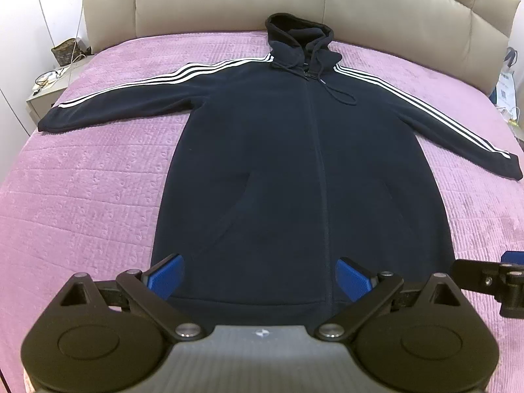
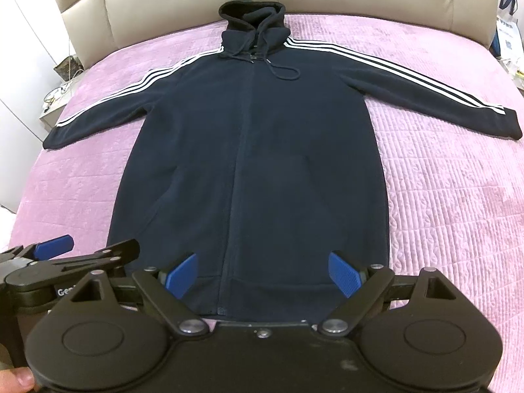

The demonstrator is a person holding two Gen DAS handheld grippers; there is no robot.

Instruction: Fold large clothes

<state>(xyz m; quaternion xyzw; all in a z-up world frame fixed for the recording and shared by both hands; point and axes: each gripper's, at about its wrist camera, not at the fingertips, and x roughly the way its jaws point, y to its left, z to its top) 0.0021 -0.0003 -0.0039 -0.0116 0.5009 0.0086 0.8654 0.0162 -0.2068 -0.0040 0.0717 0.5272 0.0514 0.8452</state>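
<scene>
A dark navy zip hoodie (image 1: 294,163) with white sleeve stripes lies flat, face up, on a pink quilted bed (image 1: 91,203), sleeves spread, hood toward the headboard. It also shows in the right wrist view (image 2: 255,163). My left gripper (image 1: 258,278) is open and empty, hovering over the hem, left of the zip. My right gripper (image 2: 262,275) is open and empty over the hem, right of the zip. Each gripper shows at the edge of the other's view: the right one (image 1: 491,278), the left one (image 2: 65,255).
A beige padded headboard (image 1: 229,0) stands behind the hood. A nightstand (image 1: 49,88) with a basket and cables stands at the bed's left. Bags and cables (image 1: 506,88) sit at the bed's right. Pink quilt (image 2: 458,196) lies on both sides of the hoodie.
</scene>
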